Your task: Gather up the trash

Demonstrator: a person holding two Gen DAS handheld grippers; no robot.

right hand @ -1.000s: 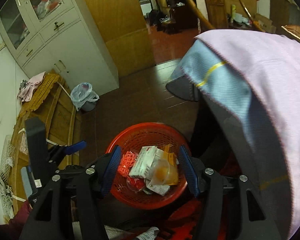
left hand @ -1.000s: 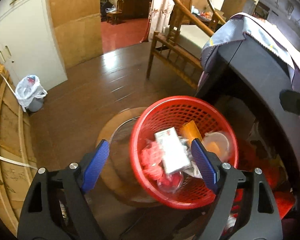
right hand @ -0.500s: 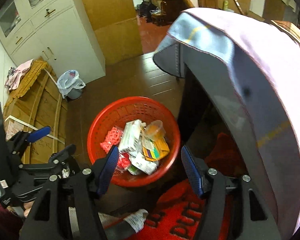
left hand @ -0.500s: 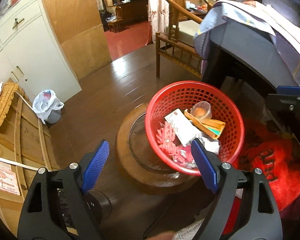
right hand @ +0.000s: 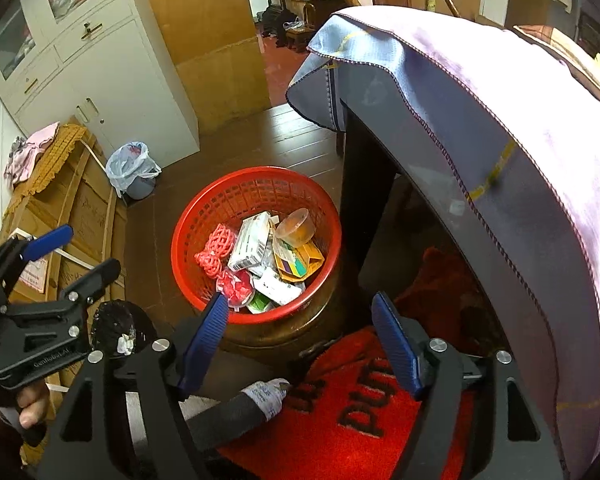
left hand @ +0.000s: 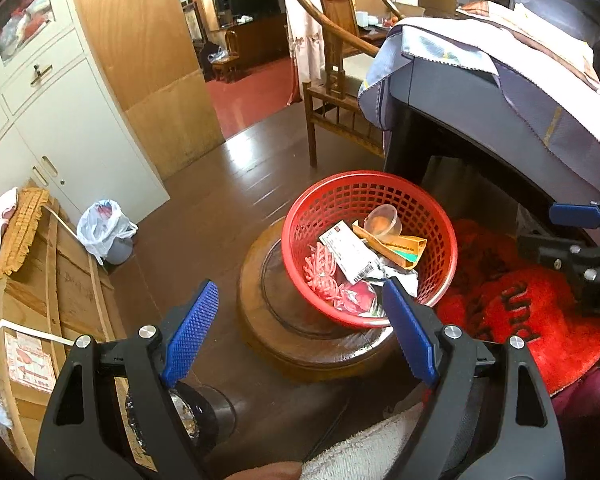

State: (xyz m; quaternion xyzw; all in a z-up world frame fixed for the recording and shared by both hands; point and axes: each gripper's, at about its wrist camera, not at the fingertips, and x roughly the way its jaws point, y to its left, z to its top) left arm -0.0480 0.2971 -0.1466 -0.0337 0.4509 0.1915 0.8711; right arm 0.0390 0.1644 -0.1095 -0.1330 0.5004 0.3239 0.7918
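A red mesh basket [left hand: 342,196] [right hand: 256,178] sits on a round wooden stool [left hand: 300,340]. It holds a clear plastic cup [left hand: 382,220] [right hand: 298,224], a white box [left hand: 350,250] [right hand: 252,242], an orange packet [left hand: 398,245], pink netting [right hand: 214,250] and other wrappers. My left gripper [left hand: 300,286] is open above the stool's near left side, with nothing between its fingers. My right gripper [right hand: 300,299] hangs over the basket's near rim with its jaws opening, and nothing is between them. Each gripper shows at the edge of the other's view, the left gripper [right hand: 76,256] and the right gripper [left hand: 556,230].
A cloth-covered dark table [right hand: 500,128] rises right of the basket, with a red mat [right hand: 340,420] on the floor below it. A small bag-lined bin [left hand: 104,232] stands by a white cabinet [left hand: 72,132]. Wooden crates [left hand: 28,300] line the left. A wooden chair [left hand: 336,80] stands behind.
Both grippers have drawn back from the basket, which now looks smaller and farther off. The right jaws have widened. The plastic cup lies farther back in the basket.
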